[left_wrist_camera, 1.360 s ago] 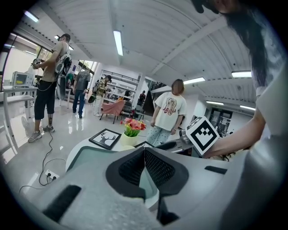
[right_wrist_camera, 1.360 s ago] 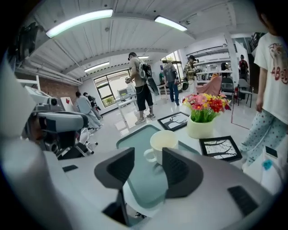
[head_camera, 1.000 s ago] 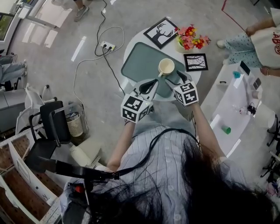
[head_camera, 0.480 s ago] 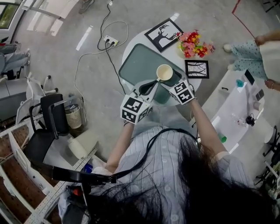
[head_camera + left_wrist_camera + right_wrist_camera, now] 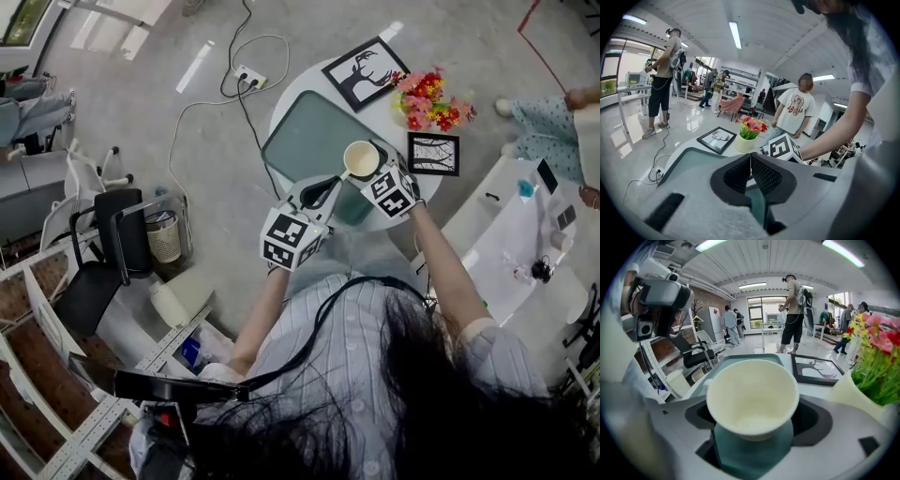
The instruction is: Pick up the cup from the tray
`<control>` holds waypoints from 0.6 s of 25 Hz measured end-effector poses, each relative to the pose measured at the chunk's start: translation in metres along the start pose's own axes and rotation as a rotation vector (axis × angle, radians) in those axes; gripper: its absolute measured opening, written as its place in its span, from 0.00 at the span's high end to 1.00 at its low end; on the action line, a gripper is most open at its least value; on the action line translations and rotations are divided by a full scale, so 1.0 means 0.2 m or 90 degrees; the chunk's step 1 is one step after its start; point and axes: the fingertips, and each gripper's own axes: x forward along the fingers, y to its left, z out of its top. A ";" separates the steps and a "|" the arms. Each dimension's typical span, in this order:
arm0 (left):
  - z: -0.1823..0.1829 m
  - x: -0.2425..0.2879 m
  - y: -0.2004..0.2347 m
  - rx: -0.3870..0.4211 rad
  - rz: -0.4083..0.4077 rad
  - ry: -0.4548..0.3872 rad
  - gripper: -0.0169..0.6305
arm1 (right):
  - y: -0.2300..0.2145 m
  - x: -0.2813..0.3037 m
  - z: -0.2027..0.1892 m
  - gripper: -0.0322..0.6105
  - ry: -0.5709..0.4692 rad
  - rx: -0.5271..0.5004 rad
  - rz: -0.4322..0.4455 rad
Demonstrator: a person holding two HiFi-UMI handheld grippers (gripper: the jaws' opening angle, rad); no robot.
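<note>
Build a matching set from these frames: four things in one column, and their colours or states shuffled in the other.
Things:
1. cup
2. tray
3. left claw
4. right claw

States:
A. shut, nothing in it
B. teal
C. jaws apart, either side of the cup
D. cream, standing on the tray

Pairs: 1-D, 2-B, 3-A, 4-C.

Note: the right claw's jaws have just been opening, and the cup stands between them.

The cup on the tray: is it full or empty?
Empty. The right gripper view looks down into the upright cup and shows only its bare cream inside, with no liquid.
</note>
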 end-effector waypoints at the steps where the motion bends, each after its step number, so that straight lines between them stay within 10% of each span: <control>1: 0.00 0.00 0.00 -0.001 0.002 0.001 0.95 | 0.00 0.01 0.00 0.31 -0.001 0.001 0.002; 15: -0.04 -0.02 0.04 0.004 0.015 0.023 0.95 | -0.02 0.06 0.05 0.31 -0.028 0.015 -0.012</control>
